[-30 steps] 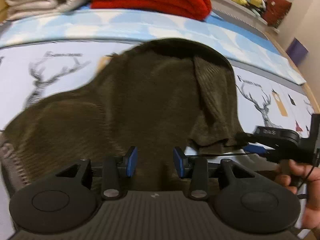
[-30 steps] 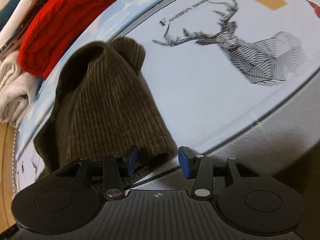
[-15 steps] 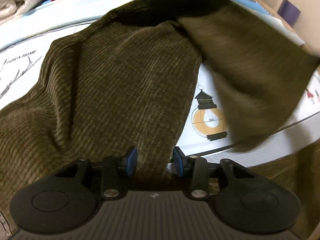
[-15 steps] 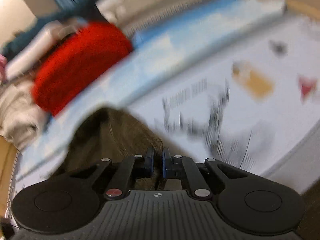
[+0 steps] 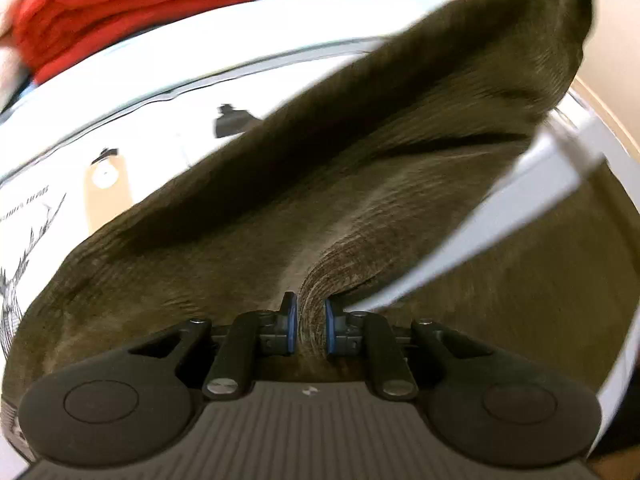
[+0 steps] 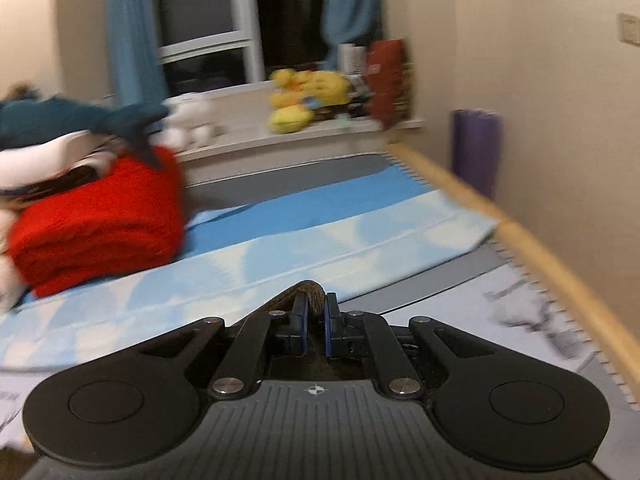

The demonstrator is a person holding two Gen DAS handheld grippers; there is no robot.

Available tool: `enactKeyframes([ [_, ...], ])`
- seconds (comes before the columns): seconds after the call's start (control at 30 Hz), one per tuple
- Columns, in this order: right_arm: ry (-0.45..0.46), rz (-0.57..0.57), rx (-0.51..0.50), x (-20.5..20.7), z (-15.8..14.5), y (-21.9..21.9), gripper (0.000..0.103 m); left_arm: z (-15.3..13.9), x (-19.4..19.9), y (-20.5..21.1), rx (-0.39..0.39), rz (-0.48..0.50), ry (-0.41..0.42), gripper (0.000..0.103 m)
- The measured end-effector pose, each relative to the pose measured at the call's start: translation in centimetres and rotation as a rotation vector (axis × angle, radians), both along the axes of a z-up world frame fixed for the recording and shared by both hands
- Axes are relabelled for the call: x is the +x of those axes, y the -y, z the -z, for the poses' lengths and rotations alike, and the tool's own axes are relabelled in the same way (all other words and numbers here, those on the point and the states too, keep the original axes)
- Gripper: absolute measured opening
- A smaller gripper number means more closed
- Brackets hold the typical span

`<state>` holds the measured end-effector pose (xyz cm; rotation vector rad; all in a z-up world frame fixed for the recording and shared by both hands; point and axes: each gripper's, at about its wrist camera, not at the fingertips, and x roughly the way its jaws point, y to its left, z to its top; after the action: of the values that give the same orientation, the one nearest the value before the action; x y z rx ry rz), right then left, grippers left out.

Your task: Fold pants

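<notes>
Both your left hand-held gripper [image 5: 308, 326] and right hand-held gripper [image 6: 316, 328] are clamped on the pants [image 5: 360, 184], which stretch up and rightward from the left one.

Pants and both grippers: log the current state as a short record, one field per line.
garment: olive-brown corduroy pants, lifted and stretched above the bed
left gripper: shut on a bunched fold of the pants
right gripper: shut on an edge of the pants
surface: bed sheet with deer print
background: folded red knit on the bed, yellow plush toys on the windowsill
image quality: motion blur in both views
</notes>
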<state>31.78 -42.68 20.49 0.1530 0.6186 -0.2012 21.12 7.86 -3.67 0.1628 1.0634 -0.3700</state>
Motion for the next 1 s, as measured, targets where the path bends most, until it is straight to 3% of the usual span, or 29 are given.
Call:
enactKeyframes([
  [0.07, -0.027, 0.091, -0.049, 1.9, 1.1, 0.8, 0.008, 0.2, -0.5, 0.3, -0.016, 0.051, -0.011, 0.016],
  [0.13, -0.073, 0.181, -0.125, 4.1, 4.6, 0.8, 0.014, 1.0, -0.9, 1.3, -0.014, 0.115, -0.028, 0.017],
  [0.2, -0.119, 0.238, -0.163, 4.8, 8.7, 0.7, 0.021, 1.1, -1.6, 1.4, -0.036, 0.167, -0.048, 0.035],
  [0.27, -0.143, 0.314, -0.082, 3.2, 12.5, 0.7, 0.028, 0.1, -1.5, 0.4, -0.094, 0.168, -0.034, 0.058],
  [0.3, -0.134, 0.331, -0.016, 2.2, 13.8, 0.6, 0.033, -0.6, -1.4, -0.4, -0.129, 0.148, -0.011, 0.064],
  [0.37, -0.117, 0.352, 0.076, -0.8, 17.0, 0.2, 0.034, -1.9, -0.5, -3.1, -0.206, 0.059, 0.016, 0.065],
  [0.47, -0.177, 0.407, 0.105, -4.5, 21.8, -0.6, 0.037, -2.8, 0.4, -7.3, -0.249, -0.141, 0.044, 0.065],
  [0.53, -0.255, 0.46, 0.181, -6.2, 24.8, 0.2, 0.037, -2.5, 0.7, -10.5, -0.204, -0.321, 0.044, 0.07],
  [0.6, -0.366, 0.582, 0.261, -6.7, 26.2, 1.6, 0.038, -2.0, 0.9, -13.5, -0.123, -0.501, 0.039, 0.079],
  [0.63, -0.374, 0.622, 0.287, -7.3, 26.4, 2.0, 0.039, -1.8, 0.9, -15.0, -0.089, -0.574, 0.031, 0.08],
  [0.7, -0.39, 0.629, 0.25, -7.7, 26.5, 1.9, 0.042, -1.3, 0.6, -17.8, -0.037, -0.718, 0.005, 0.084],
  [0.8, -0.42, 0.61, 0.255, -7.7, 27.1, 1.7, 0.046, -0.2, -0.1, -22.1, -0.04, -0.856, -0.025, 0.085],
  [0.87, -0.445, 0.612, 0.275, -7.8, 27.8, 2.1, 0.046, 0.6, -0.5, -23.3, -0.061, -0.897, -0.067, 0.085],
  [0.9, -0.455, 0.615, 0.283, -7.7, 28.4, 2.1, 0.044, 1.1, -0.5, -23.7, -0.063, -0.909, -0.081, 0.085],
  [0.93, -0.449, 0.61, 0.279, -7.7, 28.7, 2.1, 0.025, 1.7, -0.3, -23.9, -0.048, -0.916, -0.09, 0.085],
  [1.0, -0.427, 0.591, 0.242, -7.3, 28.5, 2.1, 0.007, 2.5, -0.5, -23.9, -0.022, -0.909, -0.097, 0.085],
])
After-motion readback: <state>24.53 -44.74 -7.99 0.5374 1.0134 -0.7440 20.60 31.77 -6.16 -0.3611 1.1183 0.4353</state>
